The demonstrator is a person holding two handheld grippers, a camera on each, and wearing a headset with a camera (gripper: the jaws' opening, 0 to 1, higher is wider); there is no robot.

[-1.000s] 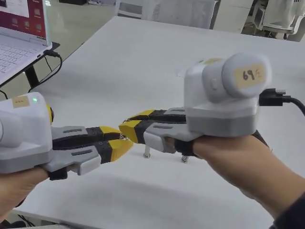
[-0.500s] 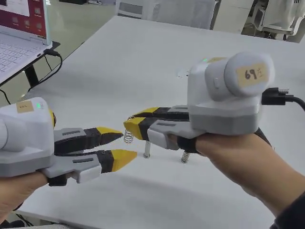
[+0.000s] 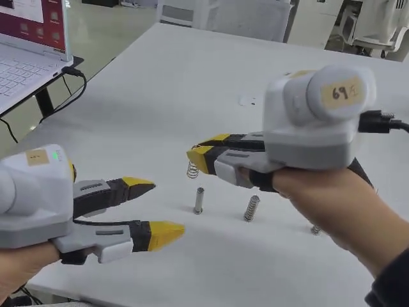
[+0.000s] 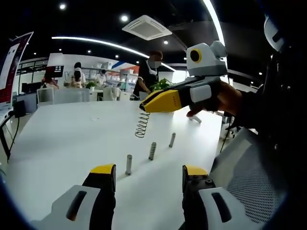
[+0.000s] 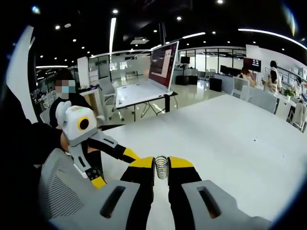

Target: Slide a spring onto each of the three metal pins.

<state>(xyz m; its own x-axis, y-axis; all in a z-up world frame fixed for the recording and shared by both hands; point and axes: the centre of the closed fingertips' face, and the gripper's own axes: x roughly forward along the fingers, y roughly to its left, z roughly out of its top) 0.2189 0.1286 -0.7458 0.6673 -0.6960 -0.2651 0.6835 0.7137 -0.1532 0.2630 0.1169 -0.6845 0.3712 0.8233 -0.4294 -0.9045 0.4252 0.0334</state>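
fingers (image 5: 142,164) on your right gripper (image 3: 199,157) are clenched on the spring (image 3: 192,170). the top coils sit between the yellow tips and the rest dangles free in the air over the table (image 3: 160,96). it hangs near the bare pin (image 3: 199,200) but well clear of it, up and slightly off to one side. next along, the middle pin (image 3: 252,208) already has coils wrapped round it.

the third pin (image 3: 315,229) is the hard one. in the head view your right hand (image 3: 319,198) covers most of it, and in the left gripper view it's too small, so i can't tell if there's a spring on it. how many coils sit inside the right tips is hidden too.

your left gripper (image 3: 167,206) is released, jaws spread wide, low and nearer to you than the pins.

vs a second ago: both sets of tips met at the spring back then, and the left jaws were nearly together. half a second ago the left had started to open with the spring just off its tips. now the two grippers are well apart and the spring rides on the right one alone.
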